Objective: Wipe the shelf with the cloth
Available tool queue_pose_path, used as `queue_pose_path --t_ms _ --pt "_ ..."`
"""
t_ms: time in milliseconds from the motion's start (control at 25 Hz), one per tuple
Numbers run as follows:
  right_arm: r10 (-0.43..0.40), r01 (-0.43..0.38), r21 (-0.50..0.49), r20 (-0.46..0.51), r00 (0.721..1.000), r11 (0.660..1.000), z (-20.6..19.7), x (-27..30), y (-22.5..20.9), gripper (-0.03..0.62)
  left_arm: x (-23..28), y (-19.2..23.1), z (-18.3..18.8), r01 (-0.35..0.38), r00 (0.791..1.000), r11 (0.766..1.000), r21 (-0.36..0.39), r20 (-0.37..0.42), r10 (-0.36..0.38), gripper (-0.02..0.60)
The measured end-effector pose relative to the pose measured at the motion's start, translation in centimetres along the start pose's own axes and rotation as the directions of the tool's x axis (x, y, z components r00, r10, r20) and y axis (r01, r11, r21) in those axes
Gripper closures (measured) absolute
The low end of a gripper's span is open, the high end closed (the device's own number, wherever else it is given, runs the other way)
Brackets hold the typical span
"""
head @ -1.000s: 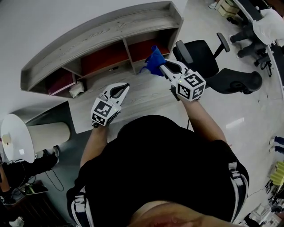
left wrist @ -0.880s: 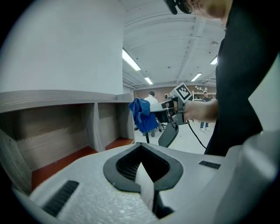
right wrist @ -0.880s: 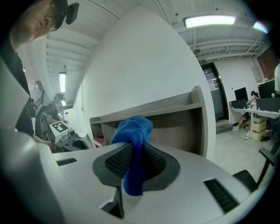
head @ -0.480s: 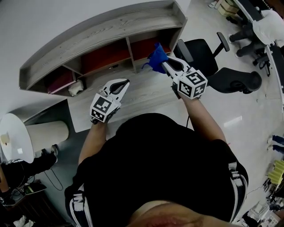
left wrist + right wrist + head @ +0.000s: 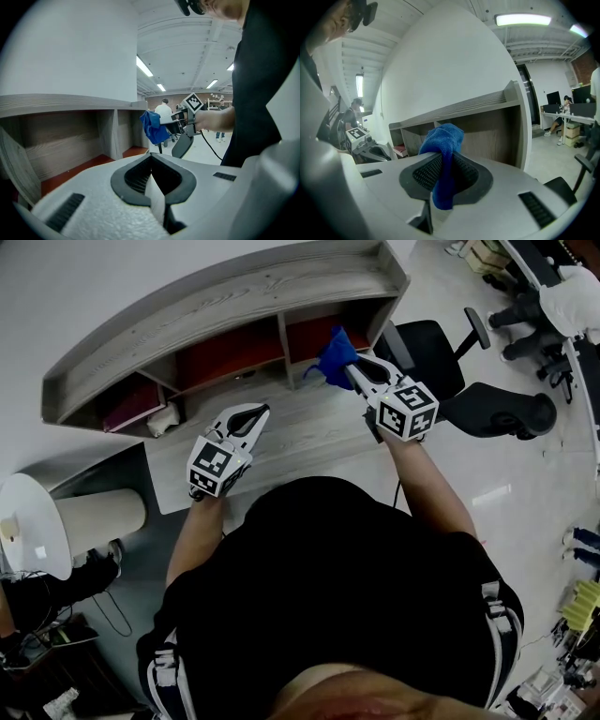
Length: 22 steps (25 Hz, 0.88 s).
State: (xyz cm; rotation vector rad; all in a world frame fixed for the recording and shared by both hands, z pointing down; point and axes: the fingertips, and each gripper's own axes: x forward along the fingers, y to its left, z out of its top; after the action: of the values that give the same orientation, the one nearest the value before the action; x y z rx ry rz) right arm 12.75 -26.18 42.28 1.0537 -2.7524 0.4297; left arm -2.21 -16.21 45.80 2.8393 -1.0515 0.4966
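A grey wooden shelf [image 5: 234, 296] with red-floored compartments stands on the desk against the wall. My right gripper [image 5: 354, 371] is shut on a blue cloth [image 5: 336, 354], held at the mouth of the rightmost compartment [image 5: 314, 337]. The right gripper view shows the cloth [image 5: 443, 150] bunched between the jaws, in front of the shelf [image 5: 487, 122]. My left gripper [image 5: 255, 412] hovers over the desk in front of the middle compartment, its jaws shut on nothing. Across in the left gripper view I see the cloth [image 5: 153, 126] and the right gripper [image 5: 164, 121].
The leftmost compartment holds a pinkish item [image 5: 127, 413], and a pale crumpled object [image 5: 162, 421] lies at its front. A black office chair [image 5: 450, 371] stands right of the desk [image 5: 300, 432]. A white round cylinder [image 5: 56, 526] sits at the left. People stand in the far background.
My right gripper has carried the cloth a little farther toward the rightmost compartment. The left gripper has barely moved.
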Motion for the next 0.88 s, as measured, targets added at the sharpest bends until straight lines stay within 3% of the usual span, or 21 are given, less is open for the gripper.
queue_pose_path --t_ms 400,880 --pt "0.022 -0.021 0.041 -0.025 0.999 0.999 -0.6 3.8 -0.5 0.537 -1.9 1.0 -1.5 -0.031 0.999 0.999 -0.025 -0.028 0.030 0.565" --pt "0.012 -0.005 0.066 -0.111 0.994 0.998 -4.2 9.4 -2.4 0.537 -4.7 3.1 -3.6 -0.114 0.992 0.991 -0.072 -0.058 0.110 0.565"
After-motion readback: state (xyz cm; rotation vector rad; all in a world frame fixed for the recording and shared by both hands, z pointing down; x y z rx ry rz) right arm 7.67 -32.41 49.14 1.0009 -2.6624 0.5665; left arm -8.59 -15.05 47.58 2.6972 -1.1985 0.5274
